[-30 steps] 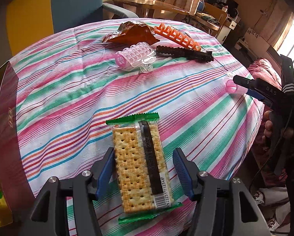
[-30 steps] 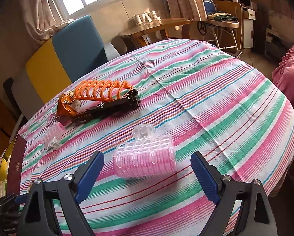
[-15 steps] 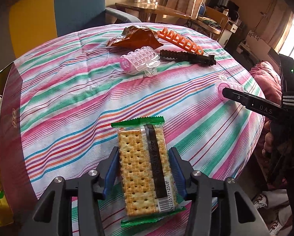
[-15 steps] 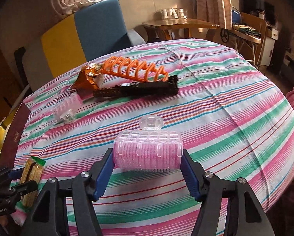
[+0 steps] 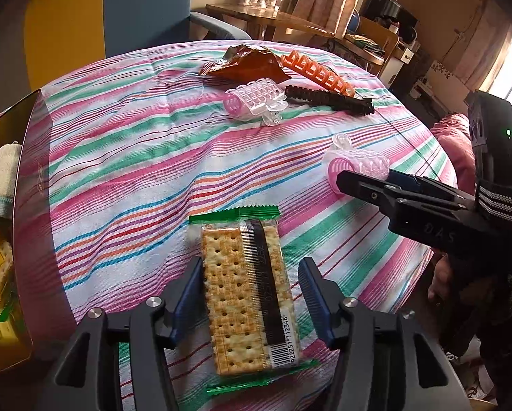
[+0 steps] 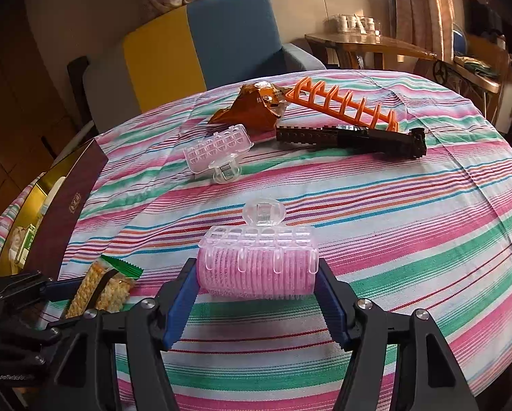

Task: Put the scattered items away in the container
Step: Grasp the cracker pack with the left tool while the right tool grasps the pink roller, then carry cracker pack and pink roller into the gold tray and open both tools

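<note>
My right gripper (image 6: 257, 304) pinches a pink roller (image 6: 257, 267); my left gripper (image 5: 252, 294), jaws just reopened, straddles the crackers (image 5: 249, 294).

A lived-in home: armchair (image 6: 228, 37), curtains (image 6: 423, 10), striped tablecloth (image 6: 427, 205).

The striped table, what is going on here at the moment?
Two handheld claws are at work. The right claw has just been closing its jaws and grips a pink hair roller by its two ends. The left claw straddles a cracker packet; its jaws have just been opening, and one pad stands clear of it. The dark box nearby holds some items. Another roller, an orange hair clip, a black hair clip and a wrapper lie farther back.
</note>
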